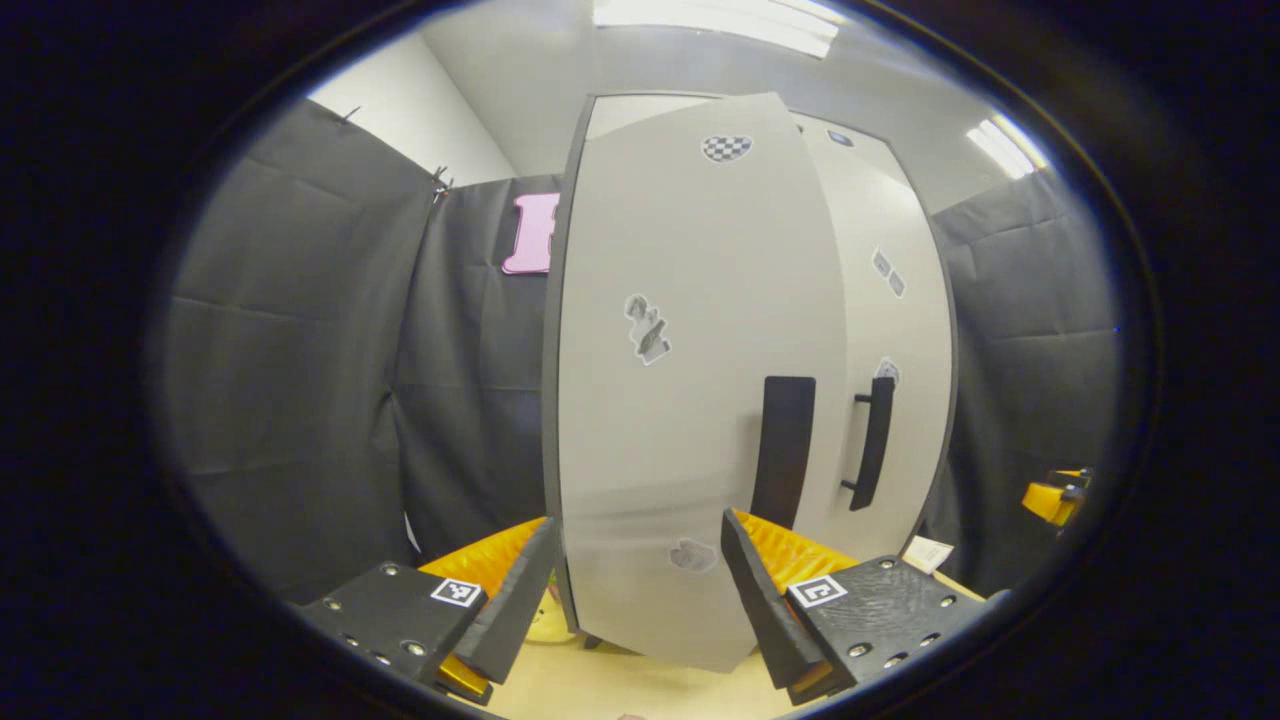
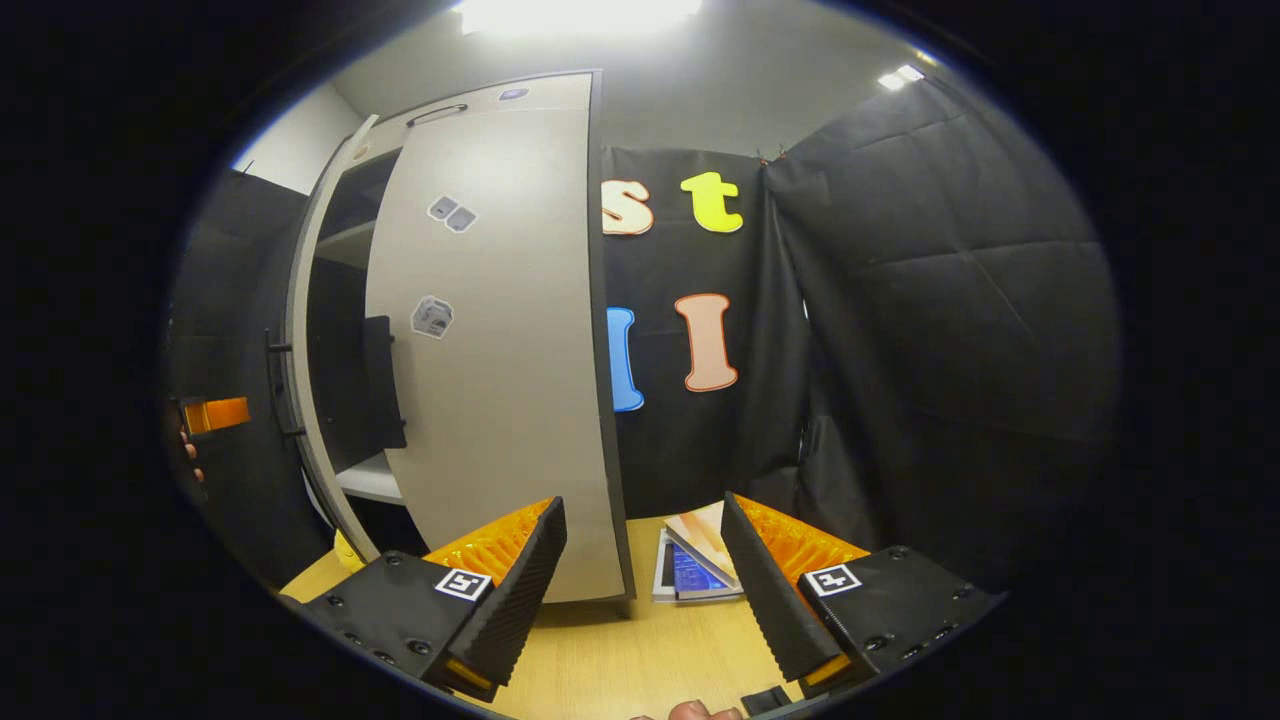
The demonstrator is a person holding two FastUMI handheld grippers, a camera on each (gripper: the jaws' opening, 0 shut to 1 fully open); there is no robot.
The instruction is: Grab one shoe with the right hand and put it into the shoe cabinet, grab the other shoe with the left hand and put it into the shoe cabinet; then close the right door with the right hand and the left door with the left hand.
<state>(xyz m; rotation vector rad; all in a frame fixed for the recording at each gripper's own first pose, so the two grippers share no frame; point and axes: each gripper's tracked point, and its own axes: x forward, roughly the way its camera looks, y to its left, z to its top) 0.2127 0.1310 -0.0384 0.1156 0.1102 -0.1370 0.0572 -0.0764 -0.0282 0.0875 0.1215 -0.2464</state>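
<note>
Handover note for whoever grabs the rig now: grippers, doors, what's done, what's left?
Left gripper: open, empty, fingers either side of the left door, near its lower edge.
Right gripper: open, empty, facing the right door.
Shoe cabinet: the right gripper view shows a dark gap between the doors, so it is not fully shut. Shoes not visible from here.
Left: push both doors fully closed, right door with the right hand, left door with the left.
</note>
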